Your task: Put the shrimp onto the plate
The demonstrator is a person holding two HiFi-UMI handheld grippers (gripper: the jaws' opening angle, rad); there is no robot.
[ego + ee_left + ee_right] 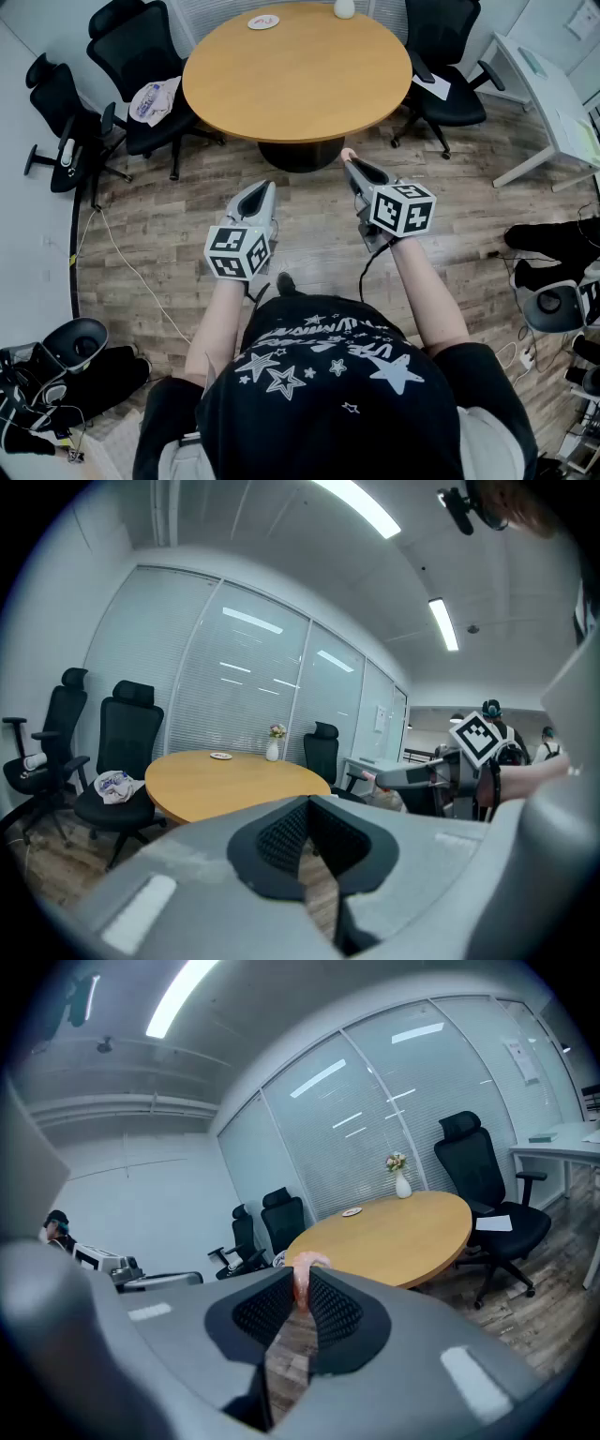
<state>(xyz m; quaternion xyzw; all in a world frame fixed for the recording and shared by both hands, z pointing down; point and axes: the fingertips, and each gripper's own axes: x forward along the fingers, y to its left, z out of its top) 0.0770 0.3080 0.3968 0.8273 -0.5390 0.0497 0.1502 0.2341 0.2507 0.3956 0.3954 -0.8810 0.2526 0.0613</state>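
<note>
A small white plate [263, 21] lies at the far edge of the round wooden table [300, 84]; it also shows as the plate [221, 756] in the left gripper view and the plate [352, 1211] in the right gripper view. My right gripper [349, 161] is held over the floor short of the table, shut on a pink shrimp [302, 1274] whose end sticks out past the pads. The shrimp [348, 153] also shows in the head view. My left gripper [265, 189] hangs beside it, lower left, jaws together with nothing in them.
A white vase [344, 8] stands at the table's back edge. Black office chairs ring the table; one chair at the left holds a plastic bag [155, 98], one at the right a paper [431, 86]. A white desk [553, 94] stands far right. Cables and gear lie on the floor.
</note>
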